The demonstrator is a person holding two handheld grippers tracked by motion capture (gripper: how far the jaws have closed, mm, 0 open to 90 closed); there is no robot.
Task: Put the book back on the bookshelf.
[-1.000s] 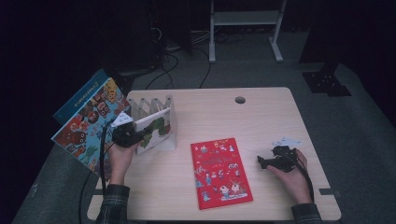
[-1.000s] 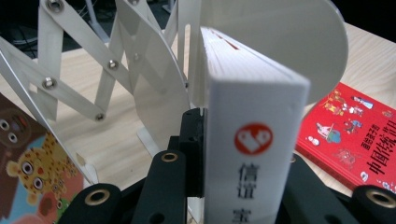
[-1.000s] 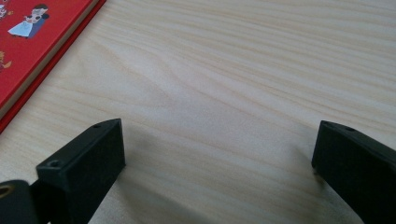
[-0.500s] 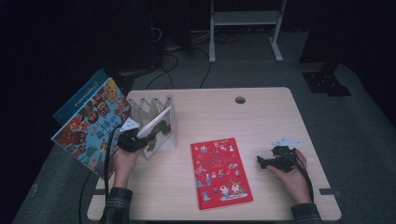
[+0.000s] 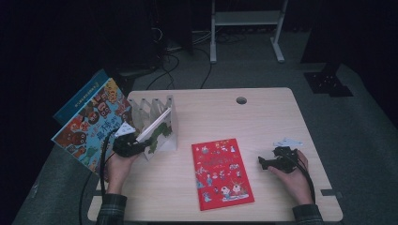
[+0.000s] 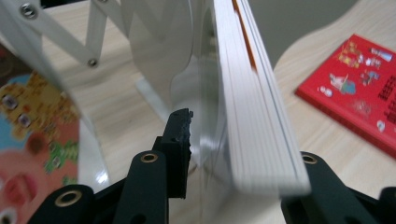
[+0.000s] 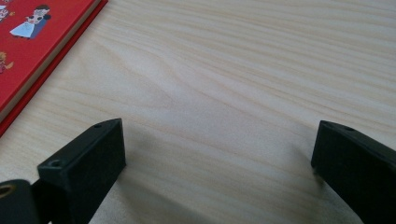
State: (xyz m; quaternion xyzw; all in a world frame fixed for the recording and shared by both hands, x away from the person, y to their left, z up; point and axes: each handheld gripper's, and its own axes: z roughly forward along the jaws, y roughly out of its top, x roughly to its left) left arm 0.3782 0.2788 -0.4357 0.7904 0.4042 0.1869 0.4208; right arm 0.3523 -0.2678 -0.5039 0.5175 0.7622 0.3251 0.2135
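A thick white-paged book leans steeply in a slot of the white folding rack at the table's left. My left gripper is at the book's lower near corner. In the left gripper view the book stands between the jaws, which have just been opening. The left fingertip stands clear of the book, with a clear rack divider in the gap. My right gripper rests open on bare wood, to the right of a red picture book that lies flat.
Two large colourful picture books overhang the table's left edge beside the rack. The wooden table has a cable hole at the back. The red book's corner lies left of the right jaws. Desk legs and cables stand on the floor behind.
The book has tipped up steeper into the rack slot and the left gripper has slid a little toward the person. The right gripper has not moved.
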